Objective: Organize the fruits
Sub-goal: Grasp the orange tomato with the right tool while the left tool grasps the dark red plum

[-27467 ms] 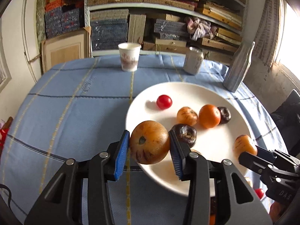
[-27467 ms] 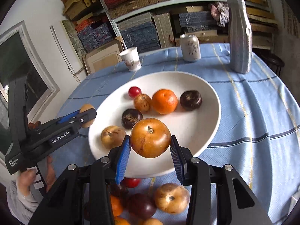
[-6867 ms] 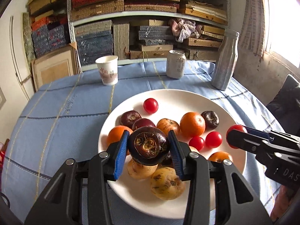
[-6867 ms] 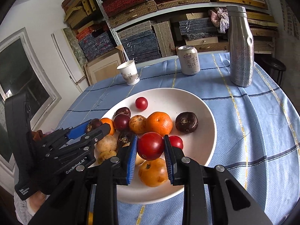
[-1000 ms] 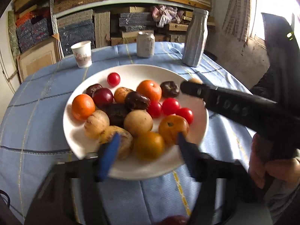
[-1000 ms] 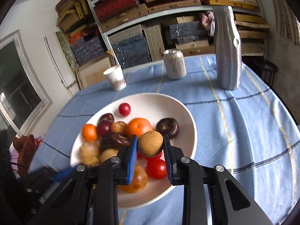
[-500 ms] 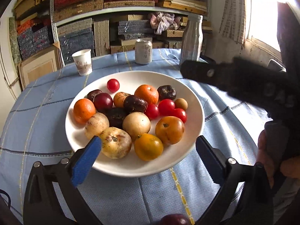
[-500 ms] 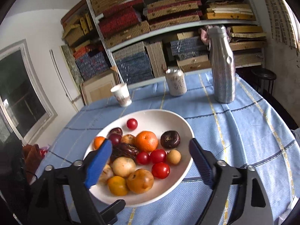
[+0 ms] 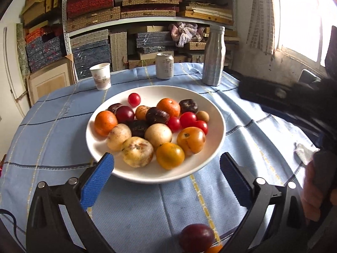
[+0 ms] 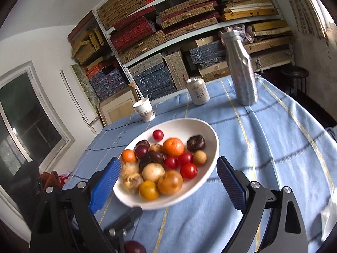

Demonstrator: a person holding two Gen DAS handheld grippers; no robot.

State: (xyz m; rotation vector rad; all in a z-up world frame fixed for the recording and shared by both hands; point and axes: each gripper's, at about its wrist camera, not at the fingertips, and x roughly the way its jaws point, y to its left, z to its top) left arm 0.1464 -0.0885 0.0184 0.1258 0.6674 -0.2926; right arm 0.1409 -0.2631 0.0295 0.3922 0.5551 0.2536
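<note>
A white plate (image 9: 219, 113) piled with several fruits sits mid-table on the blue cloth: oranges, red tomatoes, dark plums and pale brown ones. A small tan fruit (image 9: 203, 116) lies near its right rim, also seen from the right wrist as the tan fruit (image 10: 199, 157). My left gripper (image 9: 166, 158) hangs open just short of the plate's near rim, nothing between its pads. The jaws of my right gripper (image 10: 168, 162) are opening wide and hold nothing, with the plate (image 10: 210, 130) beyond them. A dark red plum (image 9: 196, 240) lies on the cloth beneath the left gripper.
At the back of the table stand a paper cup (image 9: 101, 79), a drink can (image 9: 164, 65) and a metal bottle (image 9: 213, 55). Shelves of boxes rise behind. A crumpled white scrap (image 9: 303, 150) lies at the right. A hand (image 9: 313, 189) holds the other gripper's handle there.
The right gripper let go of the small tan fruit onto the plate and opened wide. The left gripper opened fully too. Both drew back from the plate.
</note>
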